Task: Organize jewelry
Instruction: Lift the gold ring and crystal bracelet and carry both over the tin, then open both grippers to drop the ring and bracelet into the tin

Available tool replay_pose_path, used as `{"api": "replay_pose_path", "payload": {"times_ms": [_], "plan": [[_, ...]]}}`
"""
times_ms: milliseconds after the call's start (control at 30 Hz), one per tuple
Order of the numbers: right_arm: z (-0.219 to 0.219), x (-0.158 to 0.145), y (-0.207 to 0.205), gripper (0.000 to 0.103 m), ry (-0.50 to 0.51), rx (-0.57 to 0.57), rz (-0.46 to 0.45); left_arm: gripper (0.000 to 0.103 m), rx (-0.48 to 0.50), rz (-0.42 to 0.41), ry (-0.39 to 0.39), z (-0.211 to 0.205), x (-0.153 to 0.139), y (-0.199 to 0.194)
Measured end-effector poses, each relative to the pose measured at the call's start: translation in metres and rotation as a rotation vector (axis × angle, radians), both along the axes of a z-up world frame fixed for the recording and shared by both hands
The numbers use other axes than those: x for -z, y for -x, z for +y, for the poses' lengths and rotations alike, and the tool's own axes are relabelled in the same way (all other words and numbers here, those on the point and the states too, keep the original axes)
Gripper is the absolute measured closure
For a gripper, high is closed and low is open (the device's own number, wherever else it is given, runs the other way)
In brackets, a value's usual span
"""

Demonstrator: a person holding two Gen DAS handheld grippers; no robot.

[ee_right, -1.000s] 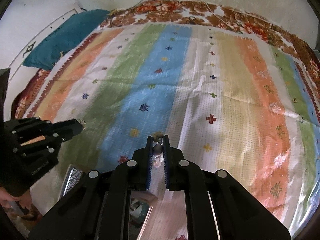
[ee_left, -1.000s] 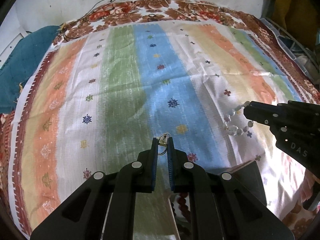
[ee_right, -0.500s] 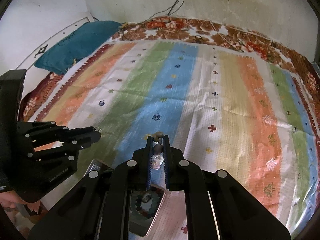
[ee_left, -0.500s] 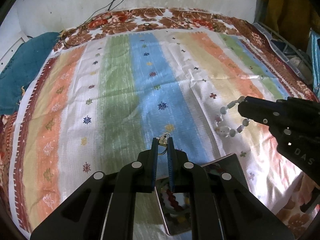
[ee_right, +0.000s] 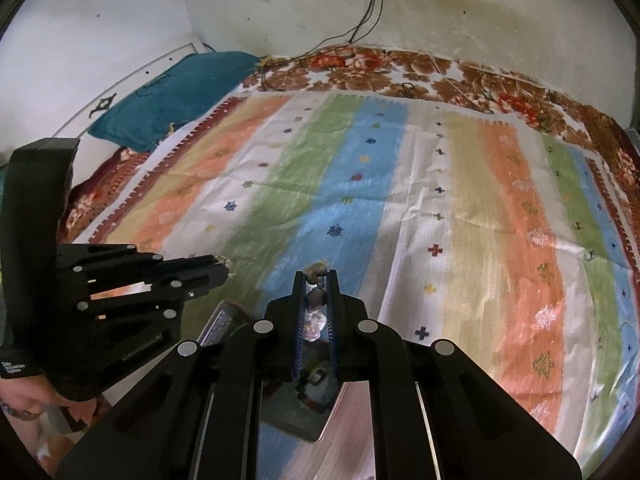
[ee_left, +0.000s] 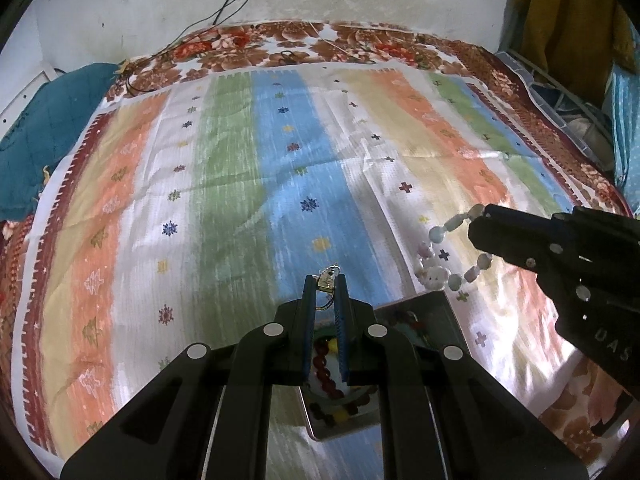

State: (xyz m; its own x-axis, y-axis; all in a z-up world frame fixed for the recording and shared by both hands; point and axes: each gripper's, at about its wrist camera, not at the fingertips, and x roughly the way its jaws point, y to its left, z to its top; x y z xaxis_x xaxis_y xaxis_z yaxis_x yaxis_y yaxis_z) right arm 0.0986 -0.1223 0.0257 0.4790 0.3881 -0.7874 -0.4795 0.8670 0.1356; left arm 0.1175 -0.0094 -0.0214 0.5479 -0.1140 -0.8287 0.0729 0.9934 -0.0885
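The left gripper (ee_left: 325, 285) pinches a small gold earring (ee_left: 328, 280); the right gripper (ee_right: 316, 280) clamps a pale beaded bracelet (ee_left: 440, 268), both clear above the shiny rectangular metal tray (ee_left: 436, 312) for sorting.

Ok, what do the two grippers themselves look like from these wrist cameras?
Both are matt black plastic linkages with silver round pivot pins. The left gripper and right gripper each have two narrow jaws lined with ribbed blue pads. White letters "DAS" are printed on the right gripper's body, seen from the left wrist camera. The left one carries a small white label near its base. No cables show.
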Motion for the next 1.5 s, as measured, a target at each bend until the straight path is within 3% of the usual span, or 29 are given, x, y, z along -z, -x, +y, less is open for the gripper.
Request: {"api": "replay_pose_path", "payload": {"times_ms": [267,600,667,733,800,833,1067,1233,1333,1500], "plan": [[0.001,0.004,0.018,0.092,0.02,-0.019,0.006,0.094,-0.004,0.011,0.029,0.001,0.002,0.013],[-0.002,0.008,0.031,0.092,-0.023,-0.05,0.05,0.094,0.006,0.041,0.035,-0.006,0.008,0.022],[-0.004,0.013,0.031,0.091,-0.02,-0.046,0.073,0.085,0.008,0.051,0.029,-0.006,0.01,0.022],[-0.003,0.016,0.035,0.088,0.005,-0.048,0.073,0.073,0.002,0.06,0.038,-0.003,0.012,0.022],[-0.005,0.017,0.037,0.067,0.01,-0.047,0.069,0.073,-0.011,0.061,0.045,0.001,0.012,0.023],[-0.007,0.016,0.039,0.063,0.006,-0.043,0.063,0.072,-0.016,0.062,0.051,0.003,0.012,0.025],[-0.021,0.018,0.051,0.05,0.011,-0.048,0.06,0.056,-0.018,0.069,0.061,0.009,0.013,0.037],[-0.033,0.02,0.056,0.043,0.01,-0.03,0.054,0.039,-0.018,0.065,0.077,0.011,0.012,0.044],[-0.037,0.02,0.059,0.037,0.006,-0.023,0.055,0.029,0.003,0.055,0.046,0.007,0.011,0.05],[-0.04,0.022,0.057,0.027,-0.007,-0.022,0.069,0.024,0.013,0.051,0.024,0.004,0.013,0.054]]}}
